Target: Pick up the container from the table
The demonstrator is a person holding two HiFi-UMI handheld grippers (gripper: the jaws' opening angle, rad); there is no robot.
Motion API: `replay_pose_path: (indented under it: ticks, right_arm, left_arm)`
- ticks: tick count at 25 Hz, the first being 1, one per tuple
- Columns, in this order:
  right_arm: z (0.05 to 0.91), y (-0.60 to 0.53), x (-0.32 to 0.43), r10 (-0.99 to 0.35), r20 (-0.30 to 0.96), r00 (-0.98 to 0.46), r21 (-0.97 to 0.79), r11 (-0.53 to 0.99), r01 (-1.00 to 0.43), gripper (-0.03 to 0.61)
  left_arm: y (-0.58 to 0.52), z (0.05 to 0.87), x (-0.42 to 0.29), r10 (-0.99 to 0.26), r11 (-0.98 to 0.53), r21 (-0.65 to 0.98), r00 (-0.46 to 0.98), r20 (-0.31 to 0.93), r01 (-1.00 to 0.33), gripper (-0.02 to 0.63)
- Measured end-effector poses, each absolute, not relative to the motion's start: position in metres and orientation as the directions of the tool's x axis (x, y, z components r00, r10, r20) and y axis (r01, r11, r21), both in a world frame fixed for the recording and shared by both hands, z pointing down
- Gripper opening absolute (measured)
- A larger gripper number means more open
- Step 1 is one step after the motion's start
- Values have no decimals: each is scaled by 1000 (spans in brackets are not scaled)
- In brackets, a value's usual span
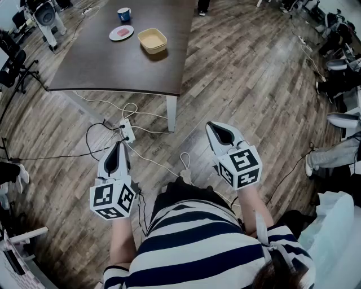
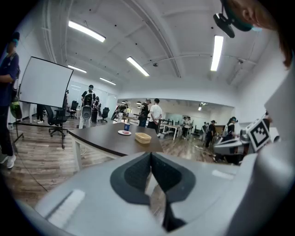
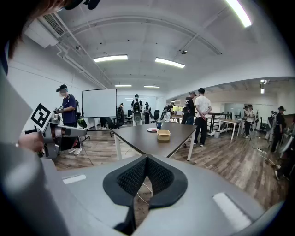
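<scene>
A shallow yellow container (image 1: 152, 40) (image 2: 143, 137) (image 3: 163, 134) sits on the dark brown table (image 1: 101, 62), near its right side. Both grippers hang over the wooden floor, well short of the table. My left gripper (image 1: 118, 145) (image 2: 150, 155) is shut with nothing between its pads. My right gripper (image 1: 212, 126) (image 3: 146, 158) is shut and empty too, its tips pressed together. Each points toward the table and slightly down.
A pink plate (image 1: 121, 33) and a blue cup (image 1: 124, 13) stand behind the container. A power strip (image 1: 127, 131) and cables lie on the floor by the table leg (image 1: 171, 113). Office chairs and several people stand around the room.
</scene>
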State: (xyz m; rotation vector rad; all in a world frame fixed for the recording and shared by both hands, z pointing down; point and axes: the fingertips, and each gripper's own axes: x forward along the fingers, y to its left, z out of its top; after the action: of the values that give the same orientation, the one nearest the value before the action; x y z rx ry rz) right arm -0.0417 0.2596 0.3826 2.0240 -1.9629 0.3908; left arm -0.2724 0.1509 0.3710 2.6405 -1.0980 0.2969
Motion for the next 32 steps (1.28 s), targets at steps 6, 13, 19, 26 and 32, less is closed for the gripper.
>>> replay_pose_path:
  ticks: [6, 13, 19, 26, 32]
  right_arm:
    - [385, 254, -35, -915, 402, 29, 29, -19, -999, -3]
    - [390, 235, -13, -912, 410, -4, 27, 17, -999, -3]
    - [398, 218, 5, -907, 412, -88, 6, 100, -995, -3]
    - [400, 201, 33, -895, 424, -138, 7, 156, -988, -3]
    - [408, 181, 40, -886, 431, -171, -14, 183, -983, -3]
  left_arm:
    - [146, 371, -267, -663, -675, 162, 688, 294, -720, 0]
    - [134, 371, -242, -665, -674, 152, 683, 302, -723, 0]
    - [122, 369, -216, -688, -648, 162, 663, 296, -745, 0]
    - [120, 364, -186, -697, -630, 165, 647, 309, -759, 0]
    - [109, 369, -180, -704, -616, 164, 632, 324, -771, 0]
